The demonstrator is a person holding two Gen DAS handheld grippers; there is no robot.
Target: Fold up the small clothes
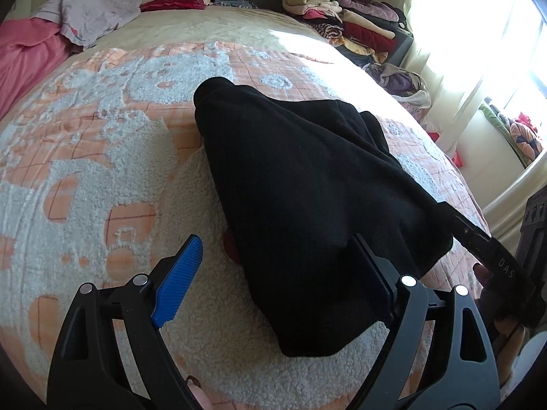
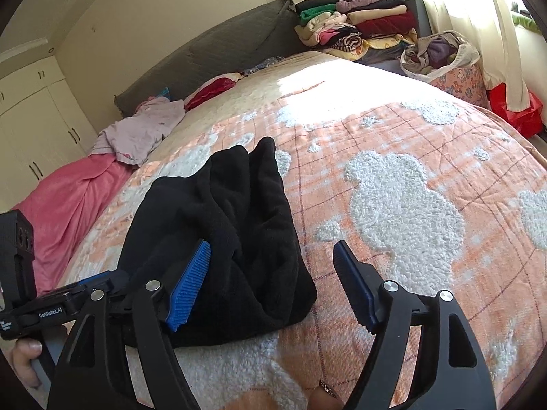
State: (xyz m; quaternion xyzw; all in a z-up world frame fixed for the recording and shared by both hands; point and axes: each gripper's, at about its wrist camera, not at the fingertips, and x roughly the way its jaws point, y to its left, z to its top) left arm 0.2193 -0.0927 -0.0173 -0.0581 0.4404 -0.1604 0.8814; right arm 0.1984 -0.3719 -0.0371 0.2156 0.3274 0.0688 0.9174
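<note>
Black garment (image 1: pixel 307 184): a dark fleece piece, bunched and partly folded, lying near the middle of the bedspread (image 1: pixel 112 157); its near end reaches down between the left tool's fingers; creases run along its length in the right wrist view.
Left gripper (image 1: pixel 280 273): jaws wide; the blue pad (image 1: pixel 177 280) stands clear on the left, well off the cloth; the right finger is partly covered by the garment's edge (whether it touches the cloth I cannot tell); nothing is pinched.
Right gripper (image 2: pixel 273 280): jaws wide; its left pad (image 2: pixel 189 288) sits over the garment's near right part, the other pad over bare bedspread; the cloth's edge lies between them, not pressed.
Bedspread: orange with fluffy white patches; it covers most of the bed; sun falls on its far right part.
Far left: a pale lilac garment (image 2: pixel 143 130) on a pink sheet (image 2: pixel 68 205).
Far right: a stack of folded clothes (image 2: pixel 355 30); just near of it, a basket of laundry (image 2: pixel 441 54).
Hand: fingers (image 2: pixel 24 358) grip the left tool's handle at the near left edge of the right wrist view.
</note>
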